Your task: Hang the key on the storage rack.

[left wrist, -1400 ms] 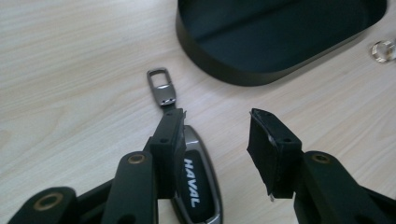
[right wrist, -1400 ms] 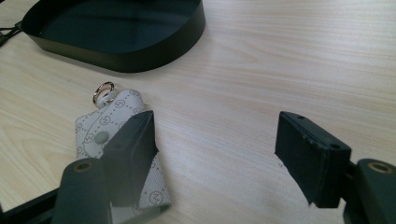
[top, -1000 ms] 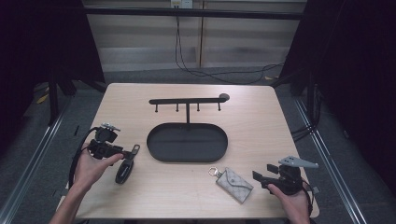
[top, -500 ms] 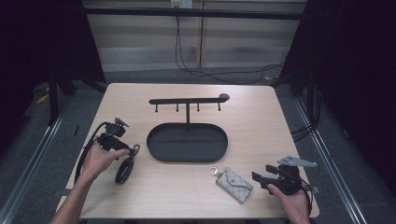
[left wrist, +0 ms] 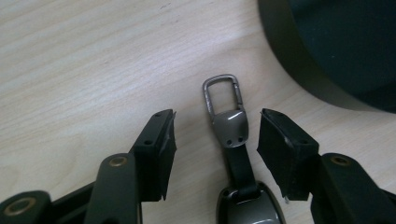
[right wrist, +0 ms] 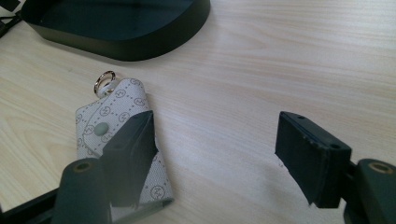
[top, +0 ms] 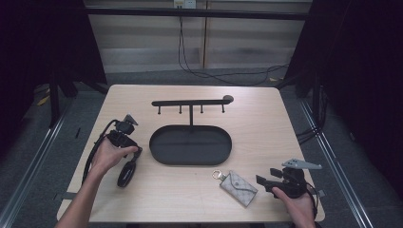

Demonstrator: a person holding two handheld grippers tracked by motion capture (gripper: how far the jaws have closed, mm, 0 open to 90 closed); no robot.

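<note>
left gripper [left wrist: 212, 140]: jaws have just been opening, half apart astride key fob [left wrist: 233, 154], gripping nothing | fob: lower centre of frame, on table [left wrist: 70, 60] | handling: light, strap floppy, metal clasp [left wrist: 223, 100] slick; judge the stiff cap best to pinch

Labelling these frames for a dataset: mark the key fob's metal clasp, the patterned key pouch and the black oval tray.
metal clasp [left wrist: 223, 95], left gripper view, on the loop's rim.
key pouch [right wrist: 122, 108], right gripper view, on its patterned flap.
oval tray [top: 190, 160], high view, on its near rim.
</note>
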